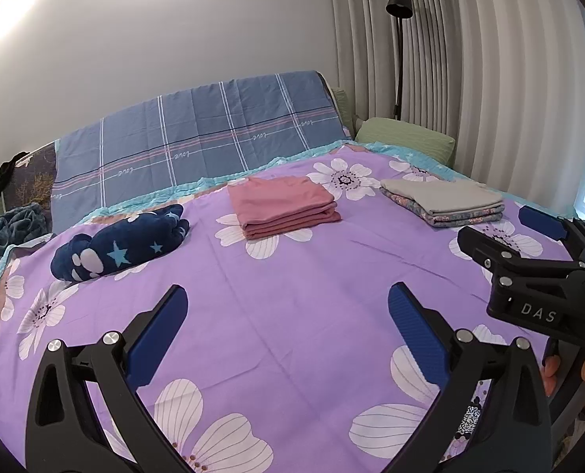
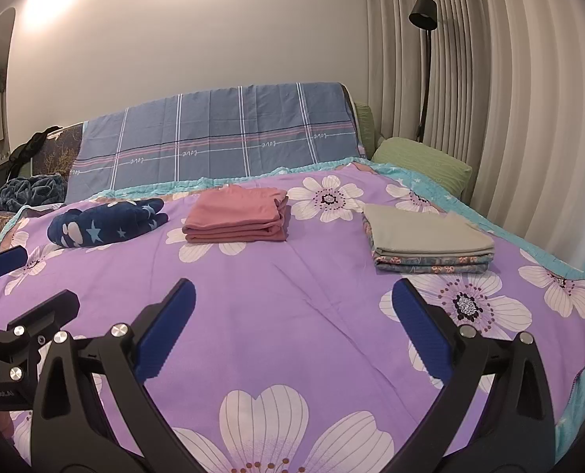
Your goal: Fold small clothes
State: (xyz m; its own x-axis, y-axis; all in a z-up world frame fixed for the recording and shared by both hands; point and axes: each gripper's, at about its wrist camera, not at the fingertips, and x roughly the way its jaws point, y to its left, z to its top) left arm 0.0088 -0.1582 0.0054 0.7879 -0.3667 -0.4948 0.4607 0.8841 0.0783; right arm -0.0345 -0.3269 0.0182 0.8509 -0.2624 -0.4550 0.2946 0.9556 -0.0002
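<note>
A: Where are the clothes?
B: Far side of the purple floral bedspread (image 2: pixel 292 295): a navy star-print bundle (image 2: pixel 107 222) at left, a folded pink garment (image 2: pixel 237 215) in the middle, a grey-topped folded stack (image 2: pixel 430 240) at right, all apart.
A: The tongs?
B: Left gripper (image 1: pixel 288 319) and right gripper (image 2: pixel 294 311) both spread, holding nothing.
A: Any writing?
B: "DAS" on the right gripper; "love" on the blue plaid sheet (image 2: pixel 213 142). Behind: a black lamp (image 2: pixel 422 12), pleated curtains (image 2: pixel 509 98).
</note>
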